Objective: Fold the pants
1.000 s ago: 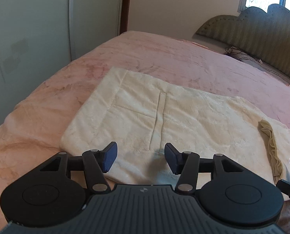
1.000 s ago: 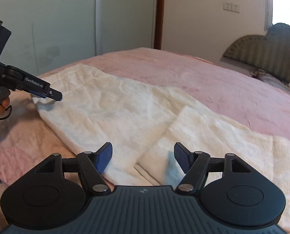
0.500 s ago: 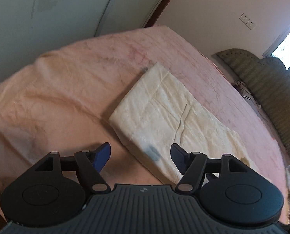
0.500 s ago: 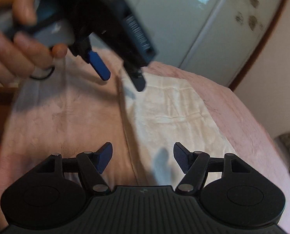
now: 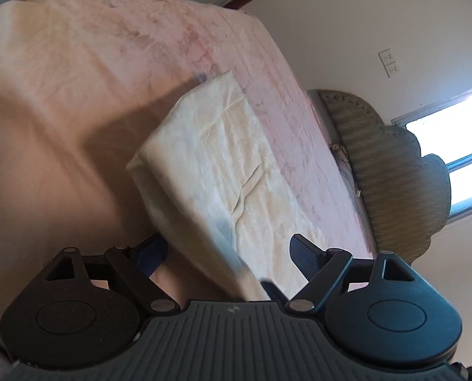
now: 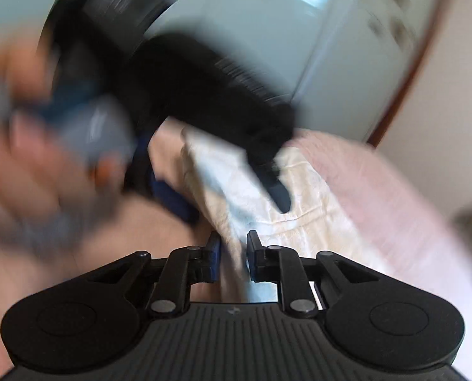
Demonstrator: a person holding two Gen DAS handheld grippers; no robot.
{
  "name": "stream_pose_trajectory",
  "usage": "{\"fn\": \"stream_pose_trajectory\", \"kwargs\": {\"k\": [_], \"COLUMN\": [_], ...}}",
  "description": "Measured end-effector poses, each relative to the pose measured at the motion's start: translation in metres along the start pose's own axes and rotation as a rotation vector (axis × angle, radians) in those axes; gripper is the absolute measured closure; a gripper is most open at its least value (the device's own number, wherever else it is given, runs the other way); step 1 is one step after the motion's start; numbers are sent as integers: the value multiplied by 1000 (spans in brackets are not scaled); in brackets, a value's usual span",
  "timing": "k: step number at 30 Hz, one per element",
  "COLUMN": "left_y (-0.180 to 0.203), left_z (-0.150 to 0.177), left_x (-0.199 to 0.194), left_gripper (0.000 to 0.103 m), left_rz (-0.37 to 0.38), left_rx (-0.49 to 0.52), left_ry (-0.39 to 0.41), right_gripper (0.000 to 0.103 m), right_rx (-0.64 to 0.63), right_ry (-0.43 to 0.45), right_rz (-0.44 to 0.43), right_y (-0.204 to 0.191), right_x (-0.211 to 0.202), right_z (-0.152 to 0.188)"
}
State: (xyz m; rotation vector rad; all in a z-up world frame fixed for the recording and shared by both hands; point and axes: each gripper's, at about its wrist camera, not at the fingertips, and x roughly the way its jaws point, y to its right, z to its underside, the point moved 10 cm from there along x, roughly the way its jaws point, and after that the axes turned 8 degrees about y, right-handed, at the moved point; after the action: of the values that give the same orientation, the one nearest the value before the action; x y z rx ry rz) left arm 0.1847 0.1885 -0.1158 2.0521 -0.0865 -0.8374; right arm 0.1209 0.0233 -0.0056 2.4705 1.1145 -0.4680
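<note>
Cream, plush pants [image 5: 223, 165] are lying folded on a pink bed [image 5: 77, 63], their near edge rising between the jaws of both grippers. The right gripper [image 6: 232, 254] is clamping that edge, its jaws nearly together with cloth pinched between them. The left gripper [image 5: 229, 250] is straddling the same edge with jaws wide apart, one finger under the fabric, one above, gripping nothing. Seen from the right wrist, the left gripper is a dark blur just ahead of the right jaws, held by a hand [image 6: 20, 146]. To fold well, the left jaws should probably close on every layer before lifting, keeping both grips level so the edge stays straight. No readable writing or labels are showing.
</note>
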Motion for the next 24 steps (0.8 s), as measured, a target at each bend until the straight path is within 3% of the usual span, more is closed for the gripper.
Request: {"fn": "stream_pose_trajectory", "kwargs": {"k": [1,3,4,7,10,11,12,15,17,21,24], "left_y": [1,-2,-4,-10,-7,-6,-6,-9,-2,39,85], "left_z": [-6,-17,-23,-36,-42,-43,-44,-47,-46,-37,-16], "left_x": [4,15,21,31,36,37,39,38,33,14,-4], "left_gripper": [19,21,22,28,36,45,57,77,88,90,91], "left_rz": [2,-23,-32,-64,-91,-113,-150,-225,-236,-256,-232], "left_rx": [-4,-33,-34,-47,-14,12,46,133,195,390,538], "left_ry": [10,20,34,63,88,96,103,128,156,252,308], "right_gripper": [86,86,86,86,86,86,86,85,85,84,84], "right_rx": [83,233,292,335,281,274,270,336,373,420,517], "right_ry": [12,10,53,45,-111,-179,-190,-137,-87,-80,-9], "right_rz": [-55,-243,-275,-119,9,9,-2,-29,-35,-37,-72], "right_y": [8,13,21,57,75,76,76,84,92,104,112], "right_x": [-5,-14,-21,-14,18,29,36,30,27,55,56], "right_z": [-4,-10,-17,-18,15,30,37,26,15,5,-5]}}
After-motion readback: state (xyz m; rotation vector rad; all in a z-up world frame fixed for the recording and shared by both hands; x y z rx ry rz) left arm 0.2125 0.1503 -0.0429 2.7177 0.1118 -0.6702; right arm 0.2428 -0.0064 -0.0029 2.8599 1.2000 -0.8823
